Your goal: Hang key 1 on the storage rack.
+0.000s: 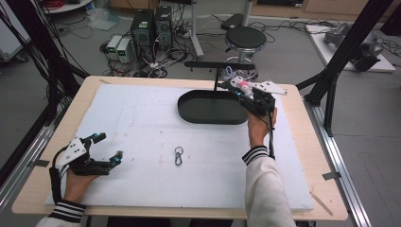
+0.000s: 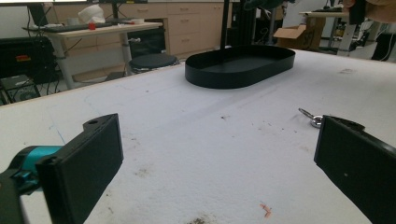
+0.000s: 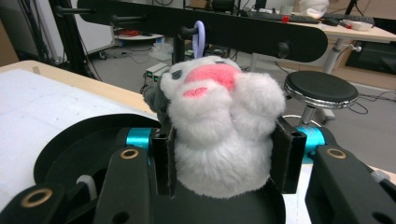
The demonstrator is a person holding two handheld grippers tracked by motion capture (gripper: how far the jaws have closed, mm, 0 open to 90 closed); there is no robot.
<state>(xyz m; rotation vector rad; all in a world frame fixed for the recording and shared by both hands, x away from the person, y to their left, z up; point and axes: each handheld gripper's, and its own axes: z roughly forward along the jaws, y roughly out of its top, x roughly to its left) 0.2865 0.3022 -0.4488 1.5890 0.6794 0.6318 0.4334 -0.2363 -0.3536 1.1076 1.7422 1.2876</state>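
White plush toy (image 3: 219, 135) clamped in my right gripper (image 3: 224, 158), jaws squeezing its sides, over far rim of black tray (image 1: 208, 111). My left gripper (image 1: 108, 149) resting on foam mat (image 1: 142, 132), jaws wide apart, nothing between. Metal clip (image 1: 178, 155) lying mid-mat.

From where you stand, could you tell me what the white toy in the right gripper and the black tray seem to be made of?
The plush toy looks like soft synthetic fur, white and fluffy with pink patches; the pile bulges between the jaws. The black tray looks like matte plastic or painted metal; its thin, smooth wall leaves that open.
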